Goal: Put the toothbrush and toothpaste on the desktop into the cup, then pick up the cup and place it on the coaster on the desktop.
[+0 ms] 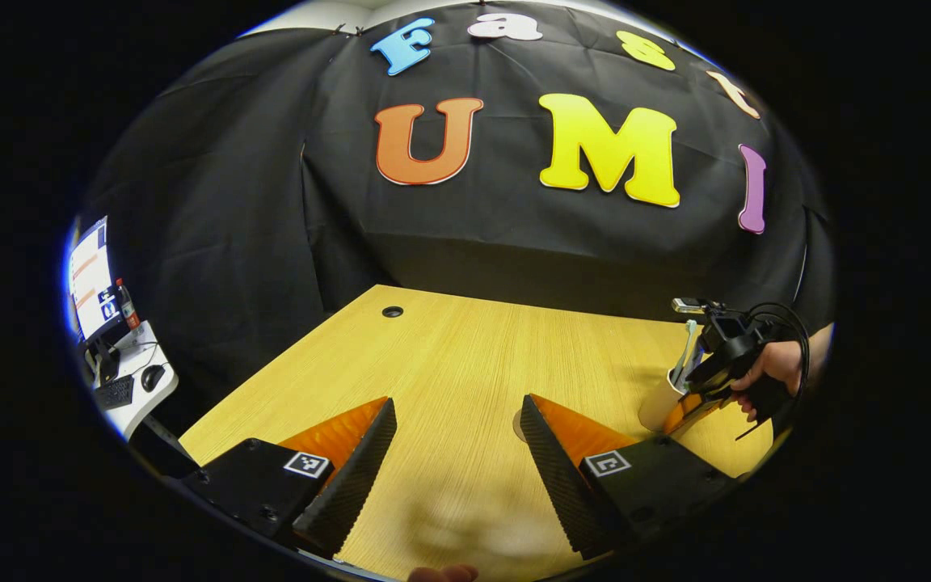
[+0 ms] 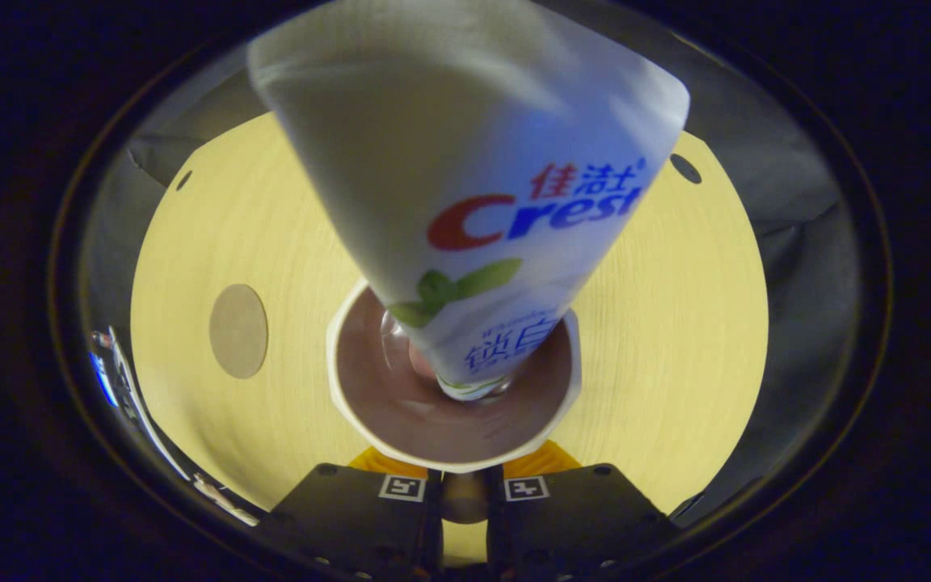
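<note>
My right gripper (image 2: 464, 478) is shut on the near wall of a white cup (image 2: 352, 420) with a brown inside. I look straight down into the cup. A white toothpaste tube (image 2: 473, 178) stands in it, cap down and leaning toward the camera. The round grey coaster (image 2: 238, 331) lies on the wooden table (image 2: 676, 323) to the cup's left. In the left gripper view, the cup (image 1: 658, 402) hangs tilted at the far right, held by the right gripper (image 1: 680, 411) and a hand (image 1: 773, 364). A pale toothbrush (image 1: 688, 346) sticks out of it. My left gripper (image 1: 459, 404) is open above the table, holding nothing. The coaster's edge (image 1: 516, 424) peeks from behind one finger.
A cable hole (image 1: 392, 311) sits near the table's far edge, and two more holes (image 2: 685, 168) show in the right gripper view. A side desk (image 1: 130, 388) with a monitor, keyboard and mouse stands off the table's left.
</note>
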Available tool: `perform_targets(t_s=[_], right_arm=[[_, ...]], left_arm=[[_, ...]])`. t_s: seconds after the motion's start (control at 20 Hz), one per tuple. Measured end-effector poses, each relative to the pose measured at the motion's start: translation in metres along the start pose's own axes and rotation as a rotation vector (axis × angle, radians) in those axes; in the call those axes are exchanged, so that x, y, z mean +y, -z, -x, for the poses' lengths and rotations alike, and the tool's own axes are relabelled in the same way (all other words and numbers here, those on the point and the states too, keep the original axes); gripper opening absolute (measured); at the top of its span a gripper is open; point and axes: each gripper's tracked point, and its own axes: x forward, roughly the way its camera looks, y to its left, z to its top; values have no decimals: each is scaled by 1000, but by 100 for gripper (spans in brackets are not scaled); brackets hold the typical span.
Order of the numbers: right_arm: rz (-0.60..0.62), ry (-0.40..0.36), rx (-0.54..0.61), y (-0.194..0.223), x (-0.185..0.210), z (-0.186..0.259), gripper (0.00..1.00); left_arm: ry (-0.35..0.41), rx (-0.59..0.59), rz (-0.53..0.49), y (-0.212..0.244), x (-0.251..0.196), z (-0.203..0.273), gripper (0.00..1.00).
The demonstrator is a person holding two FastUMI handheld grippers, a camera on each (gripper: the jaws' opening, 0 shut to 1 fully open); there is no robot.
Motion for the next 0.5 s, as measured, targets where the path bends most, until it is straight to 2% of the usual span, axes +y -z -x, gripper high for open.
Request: perform_targets(t_s=[0.2,0.5], right_arm=[[53,-18,-47,-8,14,11,20],[194,-84,-84,-13,98,54,20]], left_arm=[[-21,3,9,4,16,8,98],[-79,-3,41,9,51,25,98]])
